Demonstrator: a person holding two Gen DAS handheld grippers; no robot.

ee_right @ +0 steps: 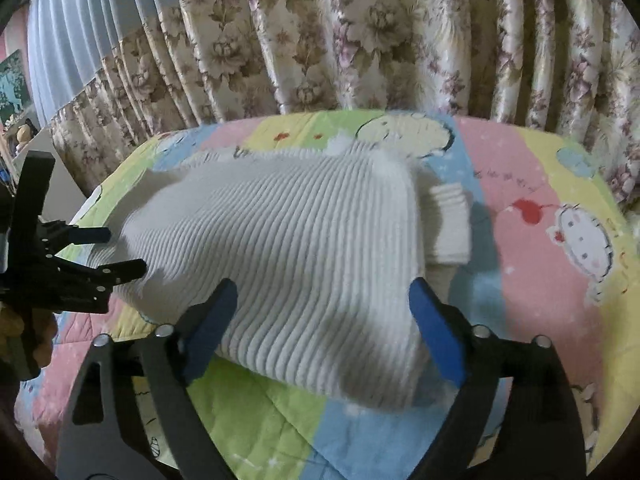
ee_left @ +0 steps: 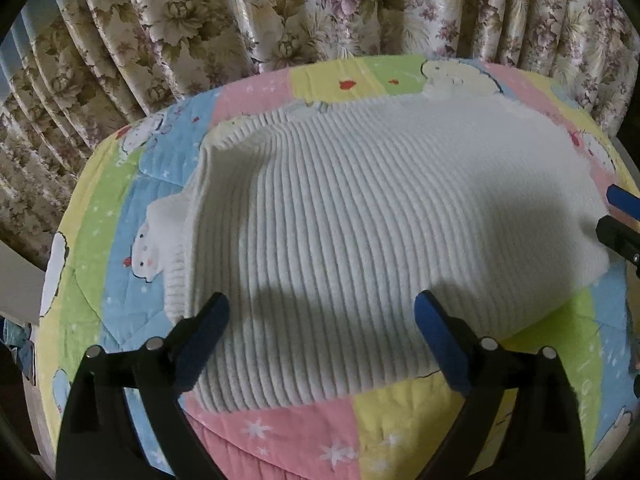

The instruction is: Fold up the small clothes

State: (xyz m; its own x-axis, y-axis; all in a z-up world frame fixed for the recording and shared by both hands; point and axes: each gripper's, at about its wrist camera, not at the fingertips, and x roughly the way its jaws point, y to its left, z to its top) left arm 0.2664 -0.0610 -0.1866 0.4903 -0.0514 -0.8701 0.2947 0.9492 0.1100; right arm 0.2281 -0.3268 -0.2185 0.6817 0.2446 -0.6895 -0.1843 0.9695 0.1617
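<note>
Curtain [ee_left: 248, 12]: floral drapes hung behind the quilt. Quilt [ee_left: 280, 436]: a pastel patchwork with cartoon animals covered the surface and served as the folding ground. Sweater [ee_left: 360, 220]: a white ribbed knit lay flat at the quilt's centre, partly folded into a rough block, one cuffed sleeve [ee_right: 450, 224] protruding at its right side; a flat lie probably suited the next fold. Left claw [ee_left: 322, 318]: spread wide, holding nothing, poised over the sweater's near-left hem, seemingly to seize that edge. Right claw [ee_right: 324, 304]: likewise spread and empty, over the sweater's near-right hem, so both corners could be lifted together.
</note>
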